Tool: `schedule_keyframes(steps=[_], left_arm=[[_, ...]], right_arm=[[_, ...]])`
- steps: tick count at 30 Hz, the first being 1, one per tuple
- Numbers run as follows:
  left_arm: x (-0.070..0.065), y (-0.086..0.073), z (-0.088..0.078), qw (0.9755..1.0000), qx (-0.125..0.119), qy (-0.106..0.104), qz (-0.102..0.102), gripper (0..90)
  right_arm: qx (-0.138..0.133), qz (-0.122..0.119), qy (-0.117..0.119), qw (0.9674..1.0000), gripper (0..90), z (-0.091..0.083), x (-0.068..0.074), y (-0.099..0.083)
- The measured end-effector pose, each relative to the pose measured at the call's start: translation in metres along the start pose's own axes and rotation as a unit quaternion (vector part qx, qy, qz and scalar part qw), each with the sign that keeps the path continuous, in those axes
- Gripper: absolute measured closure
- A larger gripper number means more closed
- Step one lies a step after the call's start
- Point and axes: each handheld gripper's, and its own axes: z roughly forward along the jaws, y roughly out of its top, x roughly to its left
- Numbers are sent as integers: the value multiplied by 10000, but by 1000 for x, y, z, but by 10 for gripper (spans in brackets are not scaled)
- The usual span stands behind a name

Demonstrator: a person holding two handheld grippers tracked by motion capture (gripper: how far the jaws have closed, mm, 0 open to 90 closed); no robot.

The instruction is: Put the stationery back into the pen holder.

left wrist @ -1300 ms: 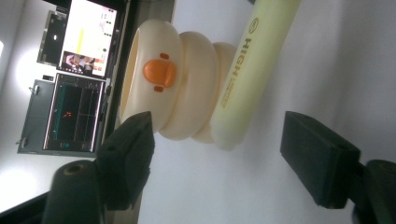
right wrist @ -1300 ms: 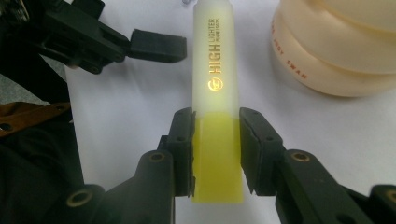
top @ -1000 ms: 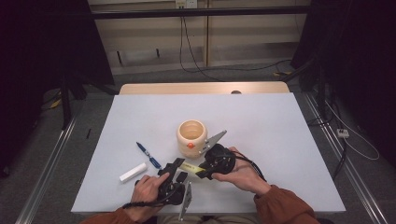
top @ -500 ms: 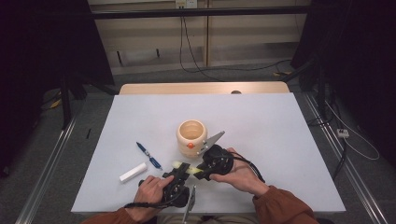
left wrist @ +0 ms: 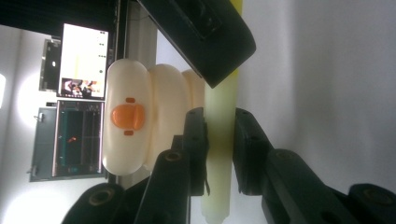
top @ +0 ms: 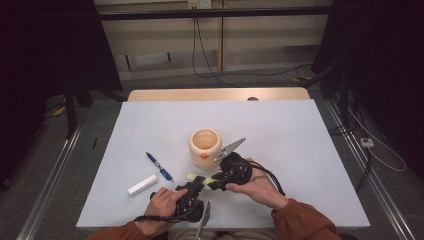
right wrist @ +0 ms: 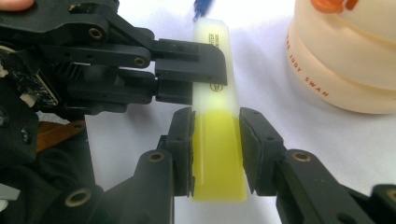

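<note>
Near the front edge of the white desk (top: 310, 150), both tools are on the same thing: a yellow plastic highlighter pen with a pale translucent cap (right wrist: 215, 140), held just above the desk. The right hand-held gripper (right wrist: 215, 151) is clamped on the yellow barrel, pads tight on both sides. The left hand-held gripper (left wrist: 219, 154) has just been closing, and its jaws now pinch the pale cap end between them.

Here's the risk: it looks like a cap pull, and the left grip sits on smooth, tapered plastic. Pull off-axis and the cap may slip free of the pads, or the barrel may twist out of the right grip and drop to the desk.

Just beyond stands the cream rounded ceramic pen holder with an orange duck beak (top: 205, 147). A sudden release could swing a gripper into it and tip it. The blue ballpoint pen (top: 160, 167) and white eraser block (top: 142, 184) lie left, clear.
</note>
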Motion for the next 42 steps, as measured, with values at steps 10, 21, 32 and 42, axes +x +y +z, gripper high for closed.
schedule_keyframes(steps=[10,21,32,42], left_arm=[[6,-5,-3,9990,14,26,-448,776],[16,-18,2,9886,-86,-245,-1486,776],[25,-30,1,9679,-253,-510,-2448,776],[36,-43,-4,9383,-500,-866,-3311,775]], right_arm=[[-237,-149,-183,9994,521,-2,1,-4],[-479,157,-855,9951,214,-8,-8,-15],[-766,305,-1201,9893,97,-16,-16,-27],[-1011,447,-1755,9783,118,-27,-26,-45]])
